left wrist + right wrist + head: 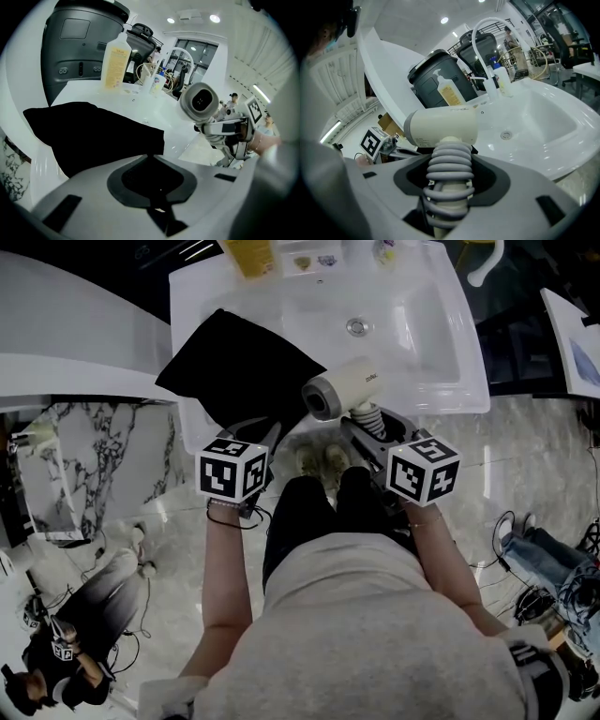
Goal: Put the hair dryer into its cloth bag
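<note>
- Right hand-held gripper [449, 185]: clenching on hair dryer [440, 125] handle, over coiled grey cord [449, 166]. Keeping dryer upright, barrel crosswise, hovering off table's near rim [441, 397], just beside bag; probably lining up for insertion.
- Left hand-held gripper [150, 158]: jaws pressing together, seemingly pinching near edge of black cloth bag [93, 133], likely steadying mouth for opening.
- Bag: lying flat, draping over table's front-left corner, dryer not yet inside.
- Beyond: drain [356, 326] sitting mid-basin; yellow bottle [115, 61] and tap [487, 26] standing at back.
</note>
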`<state>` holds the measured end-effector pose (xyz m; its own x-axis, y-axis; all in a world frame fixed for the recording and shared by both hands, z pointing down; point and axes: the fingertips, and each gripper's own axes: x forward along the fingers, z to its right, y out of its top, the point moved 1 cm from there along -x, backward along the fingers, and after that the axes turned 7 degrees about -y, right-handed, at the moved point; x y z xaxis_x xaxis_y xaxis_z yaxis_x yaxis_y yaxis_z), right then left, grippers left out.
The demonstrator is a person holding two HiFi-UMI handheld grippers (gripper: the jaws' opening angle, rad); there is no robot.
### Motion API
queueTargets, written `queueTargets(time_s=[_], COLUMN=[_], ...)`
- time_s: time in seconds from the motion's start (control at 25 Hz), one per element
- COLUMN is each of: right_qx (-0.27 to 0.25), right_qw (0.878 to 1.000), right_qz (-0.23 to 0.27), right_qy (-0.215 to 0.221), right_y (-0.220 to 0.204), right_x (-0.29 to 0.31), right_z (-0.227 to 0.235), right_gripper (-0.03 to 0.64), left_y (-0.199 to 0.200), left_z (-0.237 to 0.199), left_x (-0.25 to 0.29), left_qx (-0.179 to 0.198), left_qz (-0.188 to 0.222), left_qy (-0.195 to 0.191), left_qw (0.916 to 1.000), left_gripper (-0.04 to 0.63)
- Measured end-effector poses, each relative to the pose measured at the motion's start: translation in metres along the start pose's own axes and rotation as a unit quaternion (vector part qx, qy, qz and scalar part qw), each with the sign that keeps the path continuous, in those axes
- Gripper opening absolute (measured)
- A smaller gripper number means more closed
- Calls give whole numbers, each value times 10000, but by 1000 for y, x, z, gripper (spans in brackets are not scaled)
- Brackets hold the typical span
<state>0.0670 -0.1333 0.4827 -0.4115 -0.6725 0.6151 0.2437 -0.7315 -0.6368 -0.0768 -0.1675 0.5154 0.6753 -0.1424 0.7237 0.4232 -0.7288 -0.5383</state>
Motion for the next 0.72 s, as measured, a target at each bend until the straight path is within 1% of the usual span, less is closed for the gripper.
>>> queueTargets(time_s=[0.16,0.32,0.6,0.72], right_qx=[-66,-218,-796,-1296], right_qw=[10000,9994,9937,9857], right_qz=[-66,-237,-709,-966], right_qy=[30,94,342,470], right_y=[-3,-9,-26,-36], right_x=[-1,2,5,6], right_z=[1,-3,-13,-21], right_gripper=[225,225,225,225], left_y=[14,24,42,45], left_z=[2,0,3,5], left_x=[-8,-18,-34,-39], left_qx=[-12,-78,-113,-112], left_qz=[432,751,1288,1396], left_qy=[106,188,245,266], left_qw=[9990,9970,9913,9898], left_gripper=[20,17,15,15])
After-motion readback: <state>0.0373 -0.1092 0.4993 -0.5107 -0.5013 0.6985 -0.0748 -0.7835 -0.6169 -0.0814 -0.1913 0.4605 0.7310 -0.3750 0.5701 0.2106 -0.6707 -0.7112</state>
